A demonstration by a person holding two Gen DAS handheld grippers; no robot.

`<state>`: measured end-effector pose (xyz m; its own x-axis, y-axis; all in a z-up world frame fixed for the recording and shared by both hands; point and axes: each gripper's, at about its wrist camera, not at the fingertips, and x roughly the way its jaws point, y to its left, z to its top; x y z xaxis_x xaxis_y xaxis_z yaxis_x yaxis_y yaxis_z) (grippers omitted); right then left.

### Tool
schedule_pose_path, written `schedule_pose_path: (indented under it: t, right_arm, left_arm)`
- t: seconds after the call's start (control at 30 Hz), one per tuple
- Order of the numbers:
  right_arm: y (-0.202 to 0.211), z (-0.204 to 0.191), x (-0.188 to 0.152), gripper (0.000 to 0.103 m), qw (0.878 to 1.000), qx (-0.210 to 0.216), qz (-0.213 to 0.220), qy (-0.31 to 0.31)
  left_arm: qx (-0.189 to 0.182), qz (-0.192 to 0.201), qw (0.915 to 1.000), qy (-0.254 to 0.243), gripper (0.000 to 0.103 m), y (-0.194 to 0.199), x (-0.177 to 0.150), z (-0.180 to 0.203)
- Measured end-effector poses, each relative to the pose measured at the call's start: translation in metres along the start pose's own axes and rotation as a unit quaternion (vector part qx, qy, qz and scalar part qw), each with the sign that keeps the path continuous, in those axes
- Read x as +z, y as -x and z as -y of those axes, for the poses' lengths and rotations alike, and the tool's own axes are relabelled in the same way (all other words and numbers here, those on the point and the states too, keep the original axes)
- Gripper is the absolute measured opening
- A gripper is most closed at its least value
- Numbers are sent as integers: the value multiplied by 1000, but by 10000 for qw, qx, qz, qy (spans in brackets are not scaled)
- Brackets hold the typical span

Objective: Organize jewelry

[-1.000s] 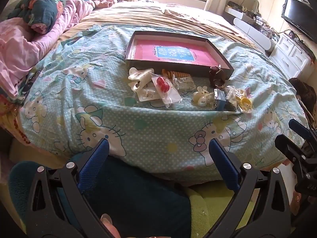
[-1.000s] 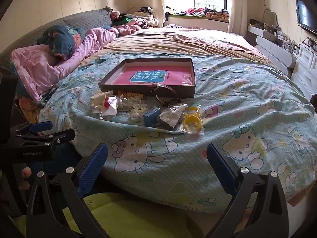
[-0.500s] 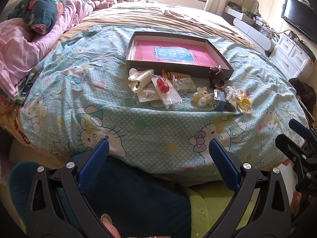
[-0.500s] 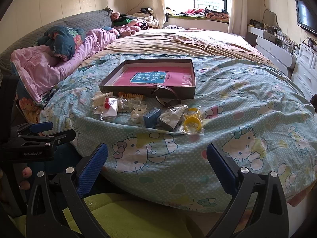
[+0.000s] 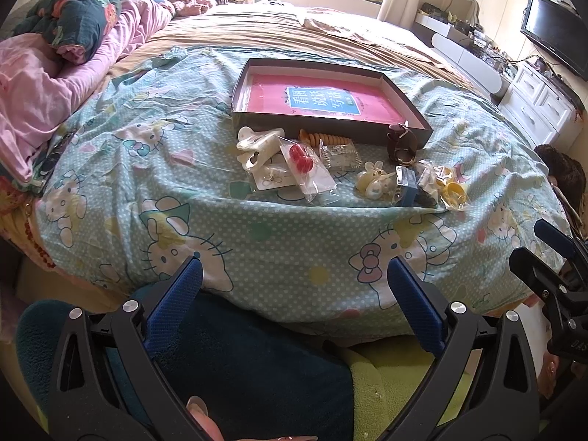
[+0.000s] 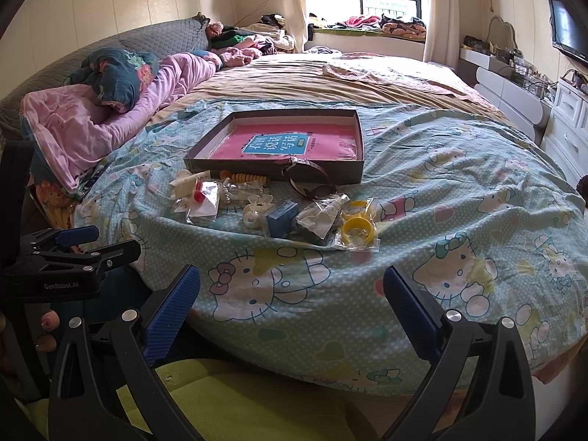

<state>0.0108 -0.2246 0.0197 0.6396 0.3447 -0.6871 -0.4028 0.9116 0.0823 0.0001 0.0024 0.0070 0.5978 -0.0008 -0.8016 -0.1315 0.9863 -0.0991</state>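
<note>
Looking across a wide bed point(image 5: 205, 228) under a soft, rumpled cartoon-cat sheet, mint with white dots. Sitting flat mid-bed, a shallow dark cardboard tray point(image 5: 409, 99) lined with a pink booklet, open side up, probably the place meant for the loose pieces. Strewn in a row just in front of its near wall, the jewelry: brown leather watch strap point(image 6: 312, 180) draped against the tray edge, cream plastic hair claw point(image 5: 255, 147), red beads in a crinkly clear bag point(image 5: 305, 163), orange coiled hair tie point(image 5: 323, 137), pale flower clip point(image 5: 375, 183), small blue box point(image 6: 281, 218), yellow rings in a clear bag point(image 6: 358, 229). None in the tray yet, so sorting looks unstarted. Hovering low at the bed's near edge, well short of the pile, left gripper point(image 5: 294, 290) with blue textured fingers point(image 5: 178, 290) spread wide and empty; right gripper point(image 6: 292, 290) likewise wide, empty, angled at the yellow rings.
</note>
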Motion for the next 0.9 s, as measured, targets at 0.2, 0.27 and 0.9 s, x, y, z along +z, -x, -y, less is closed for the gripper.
schedule_pose_path:
  t: [0.2,0.27,0.9]
  right_arm:
    - [-2,0,-2,99,10000,2,-1,0]
    - [-2,0,1,99,10000,7,-6,5]
    - [-16,-10,7,99,9996,185,-55,215]
  left_arm:
    - [-1,0,10000,5,94,0,0,0]
    - [-4,-2,10000,9,94,0,0,0]
    - [-13,16,10000,12,94,-1,2,3]
